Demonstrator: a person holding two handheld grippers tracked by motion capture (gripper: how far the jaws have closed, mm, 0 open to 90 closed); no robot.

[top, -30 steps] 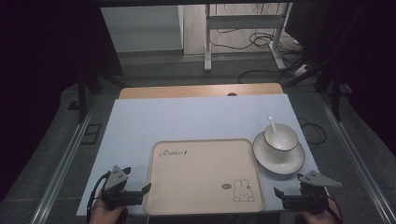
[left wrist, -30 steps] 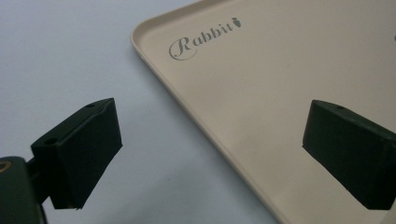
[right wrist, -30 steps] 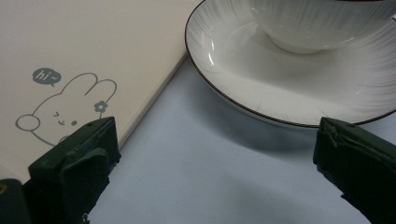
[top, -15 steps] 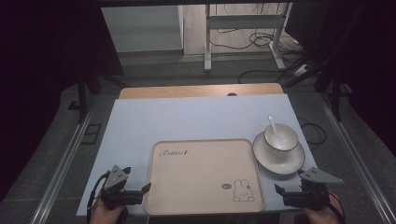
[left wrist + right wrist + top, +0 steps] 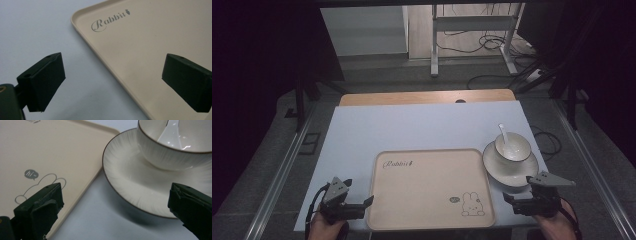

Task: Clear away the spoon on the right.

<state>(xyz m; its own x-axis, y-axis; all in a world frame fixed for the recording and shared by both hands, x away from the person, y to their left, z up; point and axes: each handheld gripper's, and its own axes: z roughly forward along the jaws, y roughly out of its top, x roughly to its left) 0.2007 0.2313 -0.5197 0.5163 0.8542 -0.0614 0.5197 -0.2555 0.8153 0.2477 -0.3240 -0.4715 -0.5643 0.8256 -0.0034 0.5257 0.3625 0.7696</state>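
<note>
Your left hand-held gripper (image 5: 368,201) sits at the near left edge of the surface (image 5: 422,125), released, its jaws wide apart and straddling the tray's left rim: one jaw over the pale surface, the other over the tray (image 5: 140,50). The tray is a beige rounded rectangle with a low raised rim, lying flat near you, bare, printed with "Rabbit" in grey script at its far left corner and an outlined rabbit with a "hi" bubble at its near right corner. Your right hand-held gripper (image 5: 508,199) is also released, jaws spread, at the near right, pointing at the gap between tray and saucer (image 5: 130,185). The saucer is cream with fine radial ribs and a dark rim, just beside the tray's right edge. On it stands a matching bowl (image 5: 175,152) holding a white spoon (image 5: 172,132).
</note>
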